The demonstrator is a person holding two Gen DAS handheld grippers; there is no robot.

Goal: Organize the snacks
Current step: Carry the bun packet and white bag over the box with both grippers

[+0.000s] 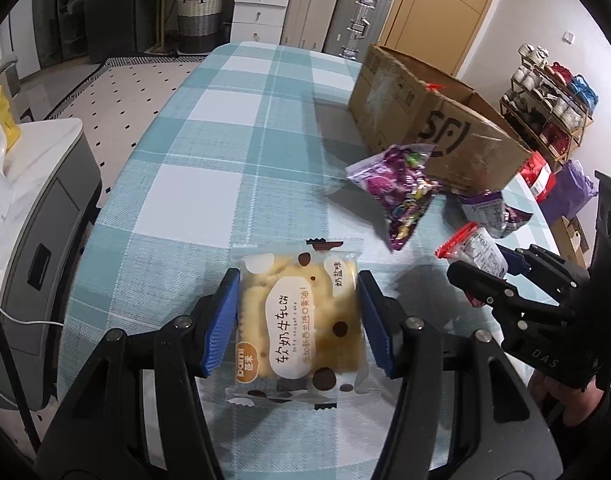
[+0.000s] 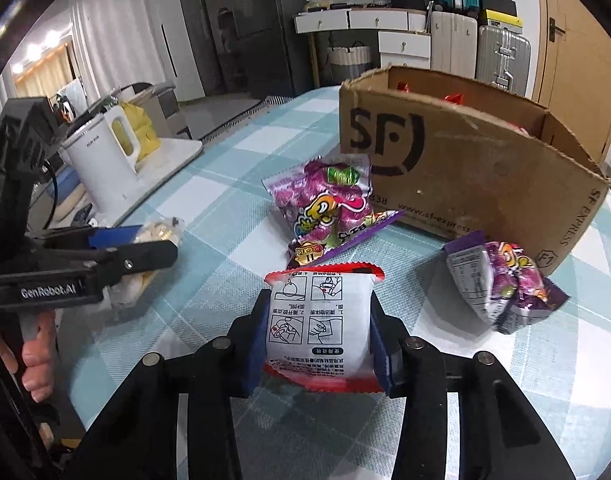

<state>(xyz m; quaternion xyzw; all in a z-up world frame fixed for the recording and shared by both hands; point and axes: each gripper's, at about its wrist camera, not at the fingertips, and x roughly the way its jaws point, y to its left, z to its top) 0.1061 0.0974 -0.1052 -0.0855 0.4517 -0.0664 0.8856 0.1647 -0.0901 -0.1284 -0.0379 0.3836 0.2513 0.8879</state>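
My left gripper is shut on a clear nougat cake packet with yellow biscuit inside, held just above the checked tablecloth. My right gripper is shut on a white snack packet with red edges, which also shows at the right of the left wrist view. Two purple candy bags lie on the cloth in front of the open cardboard box, one leaning near its wall. The left gripper shows at the left of the right wrist view.
A white electric kettle stands on a side cabinet left of the table. Red packets peek out of the box. A shoe rack stands at the far right, suitcases and drawers behind the table's far end.
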